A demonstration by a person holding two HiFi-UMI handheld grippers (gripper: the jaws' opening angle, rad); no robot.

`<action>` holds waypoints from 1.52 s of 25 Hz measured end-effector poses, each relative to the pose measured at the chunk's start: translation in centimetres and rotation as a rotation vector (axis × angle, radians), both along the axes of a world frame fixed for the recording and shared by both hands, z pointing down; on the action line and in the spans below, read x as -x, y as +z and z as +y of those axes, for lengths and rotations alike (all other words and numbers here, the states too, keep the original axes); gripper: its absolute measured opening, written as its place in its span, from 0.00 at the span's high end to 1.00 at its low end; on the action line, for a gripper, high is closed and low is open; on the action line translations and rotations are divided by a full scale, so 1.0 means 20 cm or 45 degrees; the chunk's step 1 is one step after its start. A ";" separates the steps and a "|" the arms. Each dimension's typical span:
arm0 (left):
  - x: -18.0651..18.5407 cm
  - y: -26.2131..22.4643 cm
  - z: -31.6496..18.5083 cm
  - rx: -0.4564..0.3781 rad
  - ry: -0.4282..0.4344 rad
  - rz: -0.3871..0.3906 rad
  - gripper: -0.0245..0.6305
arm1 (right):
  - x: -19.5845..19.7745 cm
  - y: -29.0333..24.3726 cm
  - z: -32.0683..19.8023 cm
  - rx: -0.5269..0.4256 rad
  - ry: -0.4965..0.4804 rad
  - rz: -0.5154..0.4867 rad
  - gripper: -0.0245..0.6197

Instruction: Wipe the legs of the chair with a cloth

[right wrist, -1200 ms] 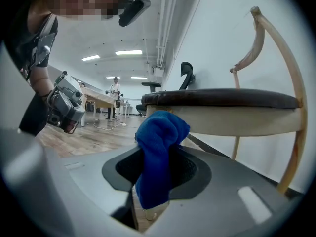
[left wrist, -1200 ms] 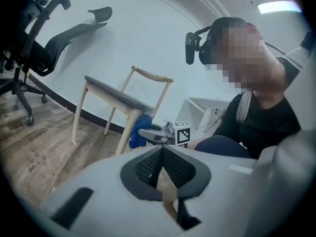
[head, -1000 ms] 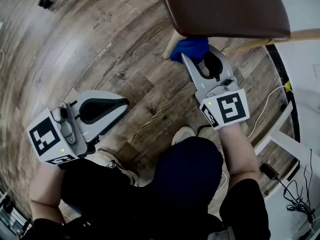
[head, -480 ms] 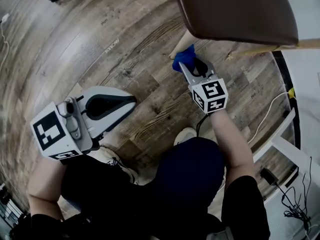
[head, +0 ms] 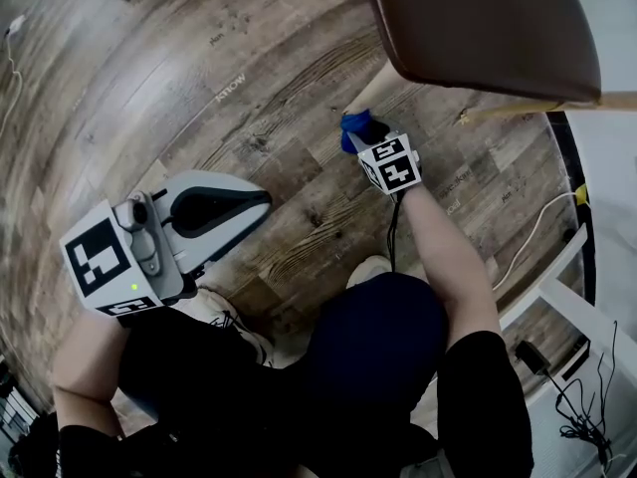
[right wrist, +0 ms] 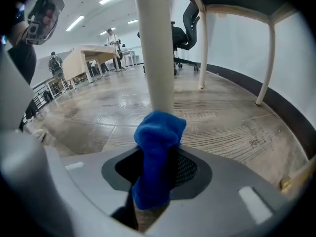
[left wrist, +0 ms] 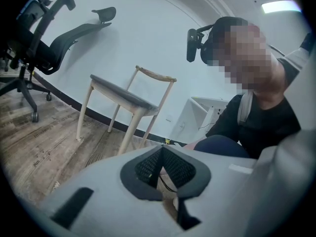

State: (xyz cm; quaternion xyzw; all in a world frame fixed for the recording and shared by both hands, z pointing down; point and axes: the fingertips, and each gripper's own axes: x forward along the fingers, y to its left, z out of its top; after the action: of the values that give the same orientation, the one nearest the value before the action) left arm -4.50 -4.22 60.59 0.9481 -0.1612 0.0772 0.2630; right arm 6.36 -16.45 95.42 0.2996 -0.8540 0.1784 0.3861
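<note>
Blue cloth [right wrist: 157, 147] in right gripper [right wrist: 160, 174] hides the lower chair leg [right wrist: 154, 48].

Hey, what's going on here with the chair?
A person works with two handheld grippers. The right gripper is clamped on a blue cloth and holds it at the lower part of a chair leg, close to the floor. The left gripper is shut and empty, off to the side.
</note>
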 end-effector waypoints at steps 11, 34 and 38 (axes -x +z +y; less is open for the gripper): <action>-0.01 -0.03 0.01 -0.022 0.027 0.018 0.95 | -0.01 -0.51 -0.02 -0.195 0.012 -0.201 0.74; -0.05 -0.06 -0.01 -0.038 0.040 0.046 0.95 | -0.50 -1.77 -0.11 -0.639 0.456 -0.541 0.74; -0.06 -0.05 -0.01 -0.035 0.036 0.038 0.95 | -0.77 -1.77 -0.19 -0.657 0.601 -0.493 0.74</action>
State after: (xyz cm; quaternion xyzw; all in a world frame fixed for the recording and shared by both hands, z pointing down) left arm -3.31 -4.46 59.64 0.9548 -0.1449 0.0644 0.2512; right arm 21.82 -20.16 59.94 0.5356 -0.8355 0.0948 0.0785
